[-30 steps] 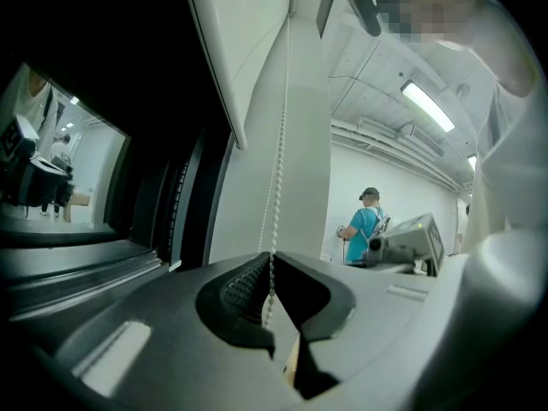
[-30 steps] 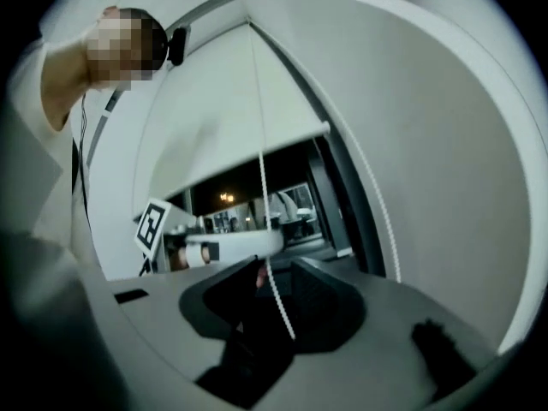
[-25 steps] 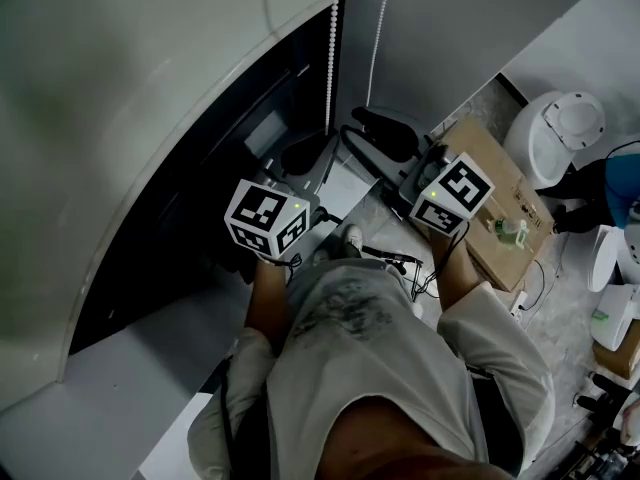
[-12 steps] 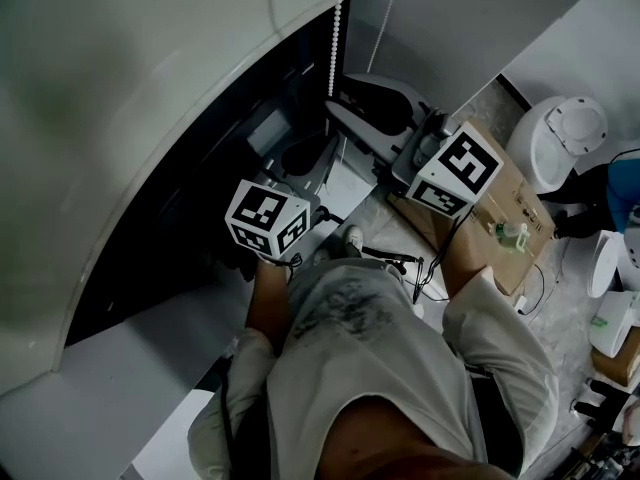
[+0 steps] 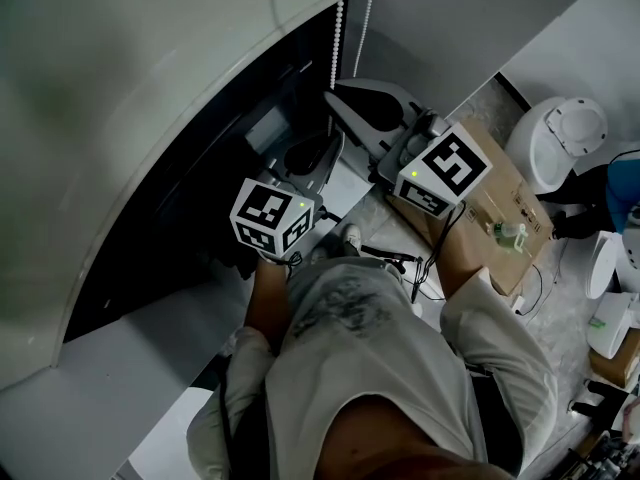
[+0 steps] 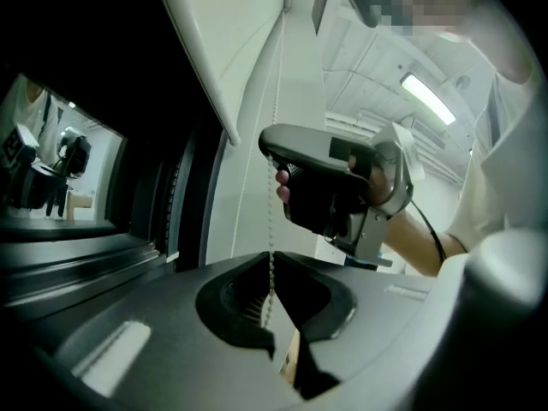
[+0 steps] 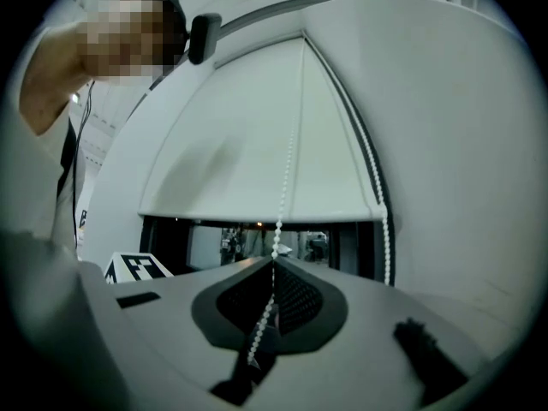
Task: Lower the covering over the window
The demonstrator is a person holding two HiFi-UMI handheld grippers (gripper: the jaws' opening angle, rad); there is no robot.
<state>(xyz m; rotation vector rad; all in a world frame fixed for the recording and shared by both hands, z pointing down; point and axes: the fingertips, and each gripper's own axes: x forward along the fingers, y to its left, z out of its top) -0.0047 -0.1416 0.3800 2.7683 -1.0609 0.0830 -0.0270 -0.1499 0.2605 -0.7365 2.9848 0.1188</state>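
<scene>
Head view: left gripper (image 5: pixel 322 153) cube (image 5: pixel 272 218), square markers.

I saw a white blind (image 5: pixel 150 88), a white bead chain (image 5: pixel 337 38), a brown cardboard box (image 5: pixel 505 203) and a pale grey shirt (image 5: pixel 400 368).

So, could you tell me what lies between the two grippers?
Only a run of bead chain, shown in the left gripper view.

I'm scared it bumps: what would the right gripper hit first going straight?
Probably the bottom of the white blind, though depth is unclear. The right gripper has just closed on the bead chain.
</scene>
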